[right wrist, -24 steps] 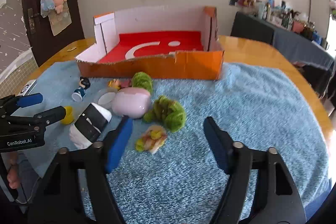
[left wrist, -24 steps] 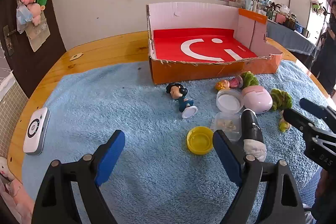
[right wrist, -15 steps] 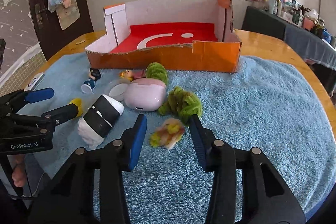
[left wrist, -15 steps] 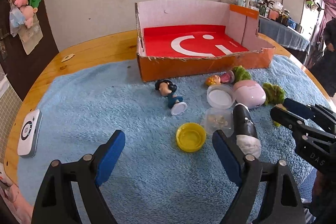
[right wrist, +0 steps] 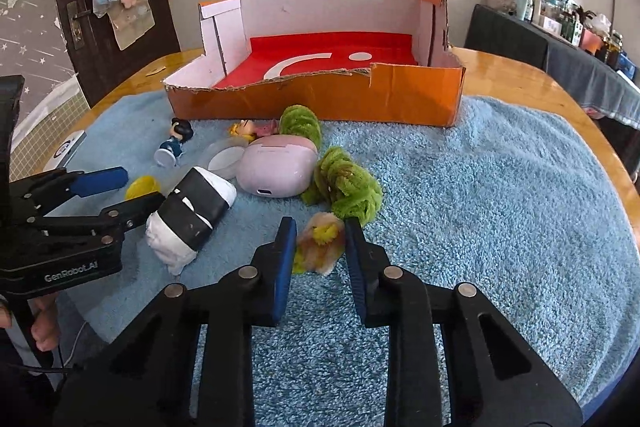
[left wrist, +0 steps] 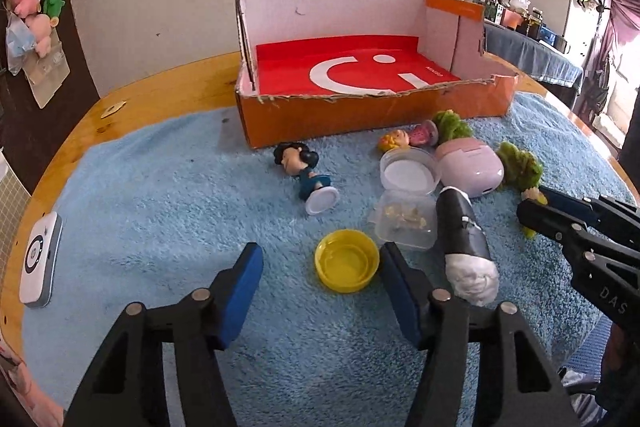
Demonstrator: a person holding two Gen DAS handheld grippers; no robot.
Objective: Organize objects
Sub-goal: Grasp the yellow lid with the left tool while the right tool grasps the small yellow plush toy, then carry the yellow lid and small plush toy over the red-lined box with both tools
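Observation:
My right gripper [right wrist: 321, 225] is shut on a small fuzzy yellow-and-pink toy [right wrist: 320, 245] that lies on the blue towel [right wrist: 480, 207]. My left gripper [left wrist: 320, 251] stands open low over the towel. A yellow cap [left wrist: 347, 261] lies between its fingertips, close to the right pad, and neither pad presses on it. Behind stands the open cardboard box [left wrist: 360, 111] with a red floor. From the left wrist view the right gripper [left wrist: 534, 203] comes in from the right edge.
On the towel lie a dark-haired figurine [left wrist: 304, 167], two clear tubs [left wrist: 408, 171], a black-and-white roll [left wrist: 464, 239], a pink case [left wrist: 470, 169] and green fuzzy toys [left wrist: 520, 167]. A white device [left wrist: 40, 261] sits at the table's left edge.
The right jaws have come together on the fuzzy toy. The left jaws have narrowed and moved in around the yellow cap.

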